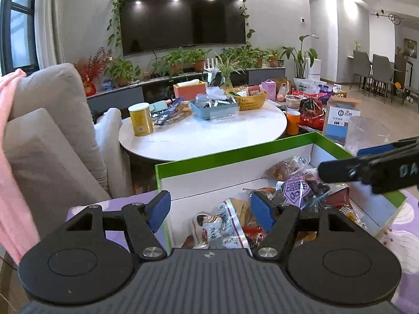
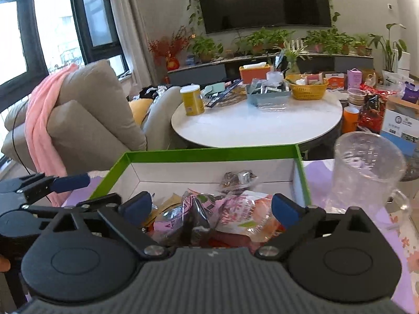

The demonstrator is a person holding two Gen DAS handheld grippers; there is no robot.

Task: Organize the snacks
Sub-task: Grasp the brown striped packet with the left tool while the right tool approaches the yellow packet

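We hold both tools low over the box (image 2: 167, 154), a green-rimmed carton sitting on a purple cloth (image 2: 318, 175), so each camera looks down into it. The left hand-held gripper (image 1: 209, 209) is spread, its blue pads apart and nothing between them; one pad hangs outside the box's near wall, the other over the snacks. The right hand-held gripper (image 2: 212, 209) is also spread and pinching nothing, its pads flanking the heap without pressing it, as far as we can tell.

The snacks (image 2: 209, 217) are piled loosely at the near end of the box, wrappers overlapping, with one small packet (image 2: 237, 179) apart near the far wall. We judge that the sorting has barely started: the pile is a jumble and the far half of the box is bare, probably kept free as room to lay things out.

A clear pitcher (image 2: 366, 170) stands just beside the box on the right, close enough to knock. The round desk (image 2: 262, 128) beyond carries more goods.
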